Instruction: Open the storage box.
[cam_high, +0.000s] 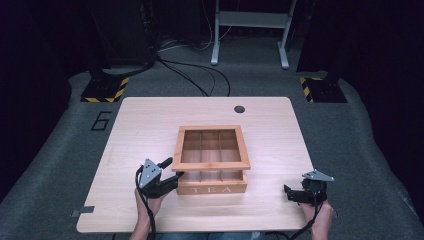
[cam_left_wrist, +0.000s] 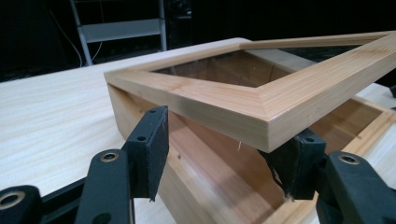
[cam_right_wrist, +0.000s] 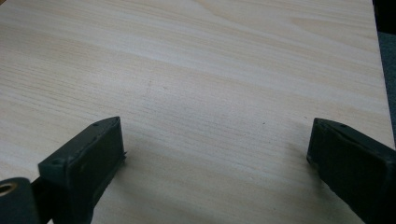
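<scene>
Dark floor and stands surround a pale wooden tabletop (cam_high: 150, 125), on which we see a wooden tea box (cam_high: 212, 182) marked TEA near the middle of the front edge, its glazed lid (cam_high: 211, 147) raised partway above empty compartments. Our left gripper (cam_high: 169, 172) sits at the lid's front-left corner with its jaws apart, one under that corner, nothing clamped. Our right gripper (cam_high: 289, 192) rests spread and empty near the front-right corner; we judge the opening begun, not finished.
</scene>
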